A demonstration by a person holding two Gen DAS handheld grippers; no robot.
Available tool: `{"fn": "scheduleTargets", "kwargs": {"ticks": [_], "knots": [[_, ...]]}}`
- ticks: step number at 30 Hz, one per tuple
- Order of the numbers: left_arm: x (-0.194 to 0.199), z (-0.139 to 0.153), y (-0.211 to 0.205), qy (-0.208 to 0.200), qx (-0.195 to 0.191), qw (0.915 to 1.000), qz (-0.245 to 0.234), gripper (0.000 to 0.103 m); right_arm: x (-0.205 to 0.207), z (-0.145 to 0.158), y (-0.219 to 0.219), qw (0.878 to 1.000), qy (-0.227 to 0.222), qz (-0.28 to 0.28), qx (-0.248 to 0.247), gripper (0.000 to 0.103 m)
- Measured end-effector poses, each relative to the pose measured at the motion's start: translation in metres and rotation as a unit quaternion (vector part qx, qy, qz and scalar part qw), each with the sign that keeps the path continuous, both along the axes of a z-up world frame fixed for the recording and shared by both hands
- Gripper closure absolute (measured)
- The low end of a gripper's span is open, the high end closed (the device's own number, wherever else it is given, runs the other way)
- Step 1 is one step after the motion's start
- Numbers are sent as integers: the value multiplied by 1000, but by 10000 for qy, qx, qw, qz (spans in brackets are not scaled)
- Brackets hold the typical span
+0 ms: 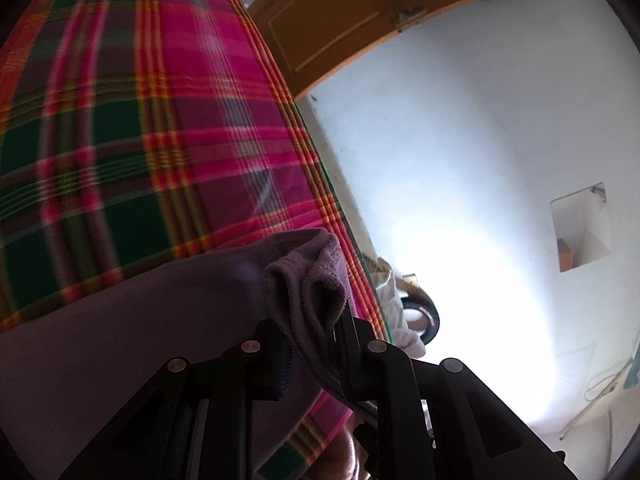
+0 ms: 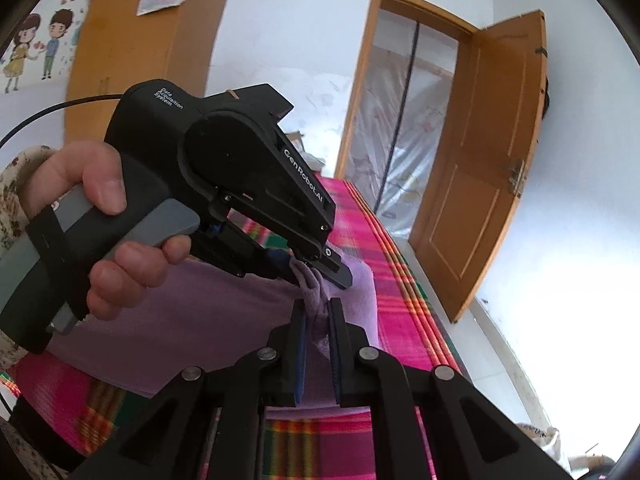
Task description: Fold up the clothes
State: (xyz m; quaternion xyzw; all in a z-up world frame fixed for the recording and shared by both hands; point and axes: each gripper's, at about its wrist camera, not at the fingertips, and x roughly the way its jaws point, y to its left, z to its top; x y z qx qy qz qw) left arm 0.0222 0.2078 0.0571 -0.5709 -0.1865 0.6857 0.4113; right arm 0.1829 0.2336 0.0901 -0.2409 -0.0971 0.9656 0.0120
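A: Purple cloth (image 2: 224, 320), where?
B: Frame centre, on the plaid bedsheet (image 2: 400, 300).
A: Fingers?
B: Left gripper (image 2: 320, 276) and right gripper (image 2: 318, 344) both clenched on its bunched corner.

White plastered walls (image 2: 560, 240), brightly washed with light near the floor. Wooden door (image 2: 480, 168) stands open beside its wooden door frame (image 2: 362, 92); clear plastic curtain strips (image 2: 396, 128) hang in the opening. Left of the door frame, a tall wooden wardrobe (image 2: 132, 48) with cartoon wall stickers (image 2: 36, 48) further left. Below the door, a bed under a pink-green plaid sheet (image 1: 140, 120). Small square wall niche (image 1: 580, 228) well right of the bed.
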Motion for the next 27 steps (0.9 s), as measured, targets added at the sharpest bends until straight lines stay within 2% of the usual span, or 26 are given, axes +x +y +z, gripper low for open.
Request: {"fn": "scheduleTargets", "kwargs": {"ticks": [4, 10, 14, 19, 27], "knots": [[6, 14, -26, 102, 95, 9998, 163, 86, 3, 11, -19, 9996, 119, 244, 25, 93], [28, 29, -62, 319, -41, 9988, 379, 85, 22, 14, -52, 9978, 206, 627, 1, 93], [38, 31, -87, 386, -142, 9977, 532, 86, 7, 15, -62, 9960, 148, 883, -19, 93], [27, 0, -93, 329, -283, 9966, 699, 85, -3, 10, -73, 9936, 65, 1123, -71, 93], [23, -20, -120, 295, -365, 9940, 992, 85, -1, -4, -94, 9887, -88, 1492, -132, 93]]}}
